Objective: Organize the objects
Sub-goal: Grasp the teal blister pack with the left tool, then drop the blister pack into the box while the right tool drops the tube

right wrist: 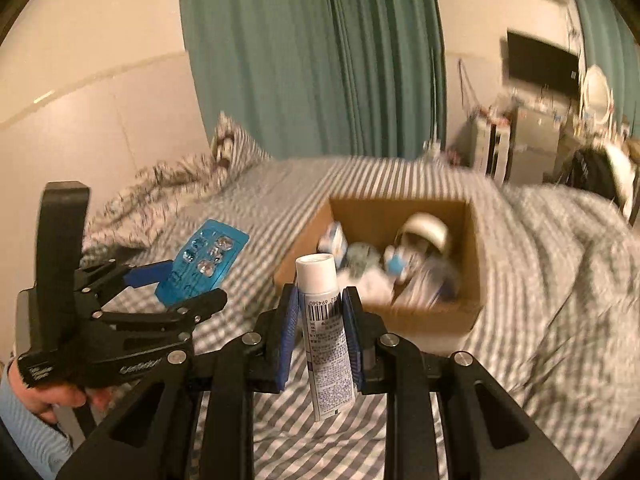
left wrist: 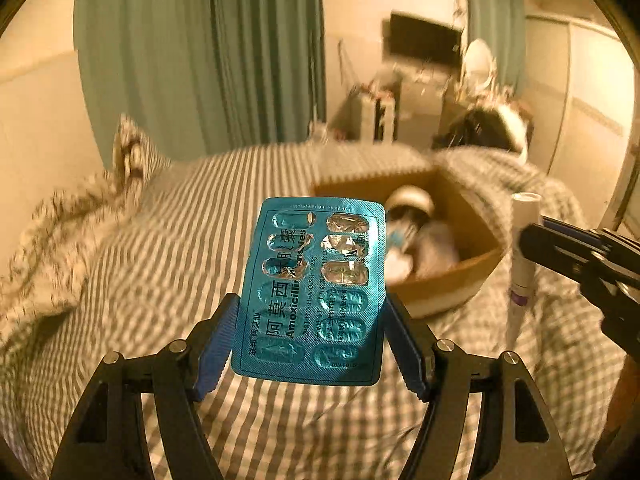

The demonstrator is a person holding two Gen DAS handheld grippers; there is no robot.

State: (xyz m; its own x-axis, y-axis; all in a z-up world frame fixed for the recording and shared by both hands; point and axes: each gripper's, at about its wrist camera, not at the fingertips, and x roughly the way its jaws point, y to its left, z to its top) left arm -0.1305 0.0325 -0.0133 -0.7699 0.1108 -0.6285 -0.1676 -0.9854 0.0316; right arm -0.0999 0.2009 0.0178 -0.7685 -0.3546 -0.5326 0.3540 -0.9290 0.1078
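Note:
My left gripper [left wrist: 310,312] is shut on a blue blister pack of capsules [left wrist: 316,288] and holds it upright above the striped bed. It also shows in the right wrist view [right wrist: 176,284], with the pack [right wrist: 204,266] to the left. My right gripper [right wrist: 320,300] is shut on a white tube [right wrist: 326,328] with a barcode, cap up. In the left wrist view the tube [left wrist: 522,264] and right gripper [left wrist: 520,240] are at the right. An open cardboard box [right wrist: 476,264] lies on the bed ahead of both grippers.
The box [left wrist: 448,284] holds a roll of tape [right wrist: 426,228] and several small white and blue items. A rumpled grey-striped duvet [right wrist: 560,280] is right of it, a pillow [right wrist: 228,144] at the far left. Green curtains [right wrist: 312,56] and cluttered furniture [right wrist: 520,148] stand behind.

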